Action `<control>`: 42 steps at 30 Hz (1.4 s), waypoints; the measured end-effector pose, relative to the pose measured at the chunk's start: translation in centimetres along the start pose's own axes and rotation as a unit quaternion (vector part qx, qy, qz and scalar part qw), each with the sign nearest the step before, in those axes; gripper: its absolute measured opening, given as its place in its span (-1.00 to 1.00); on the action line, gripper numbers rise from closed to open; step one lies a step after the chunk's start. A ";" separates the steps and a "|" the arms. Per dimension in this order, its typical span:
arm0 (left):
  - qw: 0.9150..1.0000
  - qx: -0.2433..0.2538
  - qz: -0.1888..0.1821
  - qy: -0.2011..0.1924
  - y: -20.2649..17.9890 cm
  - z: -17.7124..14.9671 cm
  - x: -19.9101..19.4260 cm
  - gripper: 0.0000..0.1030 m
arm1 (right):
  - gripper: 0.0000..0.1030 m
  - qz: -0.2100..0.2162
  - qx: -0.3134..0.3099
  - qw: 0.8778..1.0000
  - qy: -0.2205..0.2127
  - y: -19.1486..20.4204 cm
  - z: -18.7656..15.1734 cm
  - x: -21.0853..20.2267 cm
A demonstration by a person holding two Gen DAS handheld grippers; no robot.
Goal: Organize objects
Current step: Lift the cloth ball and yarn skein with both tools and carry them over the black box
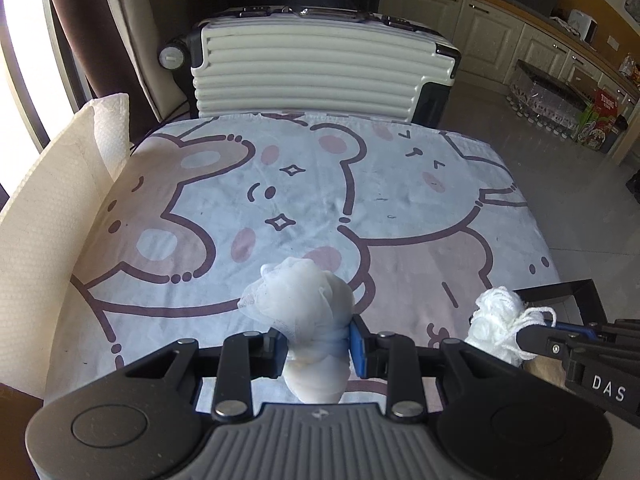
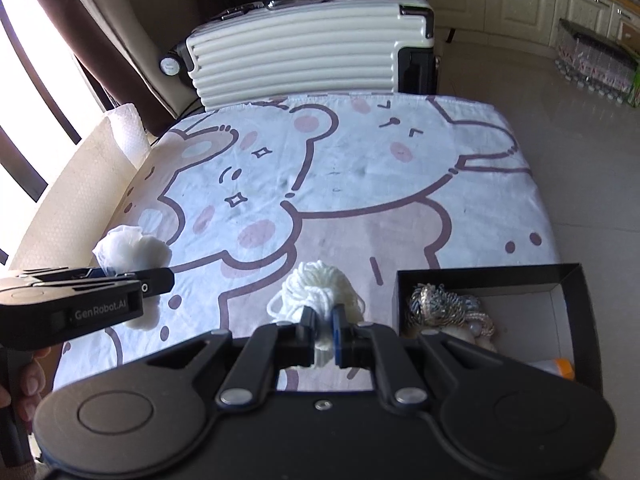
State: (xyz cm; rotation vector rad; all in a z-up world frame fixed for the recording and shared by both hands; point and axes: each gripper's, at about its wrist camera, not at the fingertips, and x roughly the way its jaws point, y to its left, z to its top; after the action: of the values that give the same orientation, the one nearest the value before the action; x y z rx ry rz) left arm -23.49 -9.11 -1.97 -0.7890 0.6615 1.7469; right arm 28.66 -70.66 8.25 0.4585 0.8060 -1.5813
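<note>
1. We see the left tongs (image 1: 318, 346) low in the left wrist view, clamped on a white mesh bundle (image 1: 304, 300) whose puffed top stands above the blue pads while its tail hangs below them.
2. The right tongs (image 2: 323, 330) sit low and centre in the right wrist view, squeezed tight on a white yarn ball (image 2: 316, 292); loose strands loop out at its left side.
3. Both bundles hang over the table, which is covered by a cartoon bear cloth (image 1: 320, 184) filling the middle of each frame.
4. Beyond the far edge of the table, at upper centre, a ribbed cream suitcase (image 1: 312, 68) lies on its side, a wheel showing at its left end.
5. At the left edge a roll of white paper towel (image 1: 48, 208) stands against the table, with a brown curtain (image 1: 80, 20) behind it.
6. Only the right wrist view looks into the black box (image 2: 492, 276) at lower right: we see a tangle of silvery and beige cords (image 2: 444, 308) inside, and something orange at the box's near corner that we cannot tell apart.
7. The left wrist view shows just a corner of that box at the right edge, plus cabinets (image 1: 480, 20) and packaged goods along the upper right.
8. Fingers (image 2: 30, 376) of a hand show at the lower left of the right wrist view.
</note>
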 end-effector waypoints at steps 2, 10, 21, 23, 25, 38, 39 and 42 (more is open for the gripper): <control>1.000 0.006 0.001 -0.007 0.0 -0.1 -0.5 -0.36 | -0.83 -0.006 -0.006 1.000 -0.009 0.2 0.0 -0.5; 0.999 0.018 0.009 -0.033 0.1 -0.1 -2.5 -0.36 | -0.83 -0.022 -0.007 0.999 -0.038 0.1 0.3 -2.0; 0.998 0.020 0.007 -0.054 0.1 -0.3 -4.6 -0.36 | -0.83 -0.027 -0.012 0.997 -0.069 0.5 0.1 -3.7; 0.998 0.019 0.006 -0.055 0.1 -0.3 -4.9 -0.36 | -0.83 -0.028 -0.014 0.997 -0.074 0.5 0.1 -3.9; 0.998 0.018 0.006 -0.056 0.2 -0.3 -5.1 -0.36 | -0.83 -0.026 -0.013 0.997 -0.077 0.5 0.0 -4.1; 0.998 0.028 -0.013 -0.061 -1.6 -0.1 -6.0 -0.36 | -0.83 -0.027 -0.001 0.995 -0.097 -1.5 -0.2 -6.1; 0.998 0.030 -0.015 -0.062 -2.0 -0.1 -6.0 -0.36 | -0.83 -0.029 0.001 0.995 -0.098 -1.9 -0.2 -6.2; 0.997 0.036 -0.022 -0.062 -3.0 -0.2 -6.0 -0.36 | -0.83 -0.032 0.010 0.994 -0.102 -3.1 -0.3 -6.8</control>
State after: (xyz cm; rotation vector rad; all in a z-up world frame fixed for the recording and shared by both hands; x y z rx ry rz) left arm -19.20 -11.91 2.41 -0.6352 0.6144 1.7069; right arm 26.83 -65.66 13.45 0.2818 0.6540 -1.6673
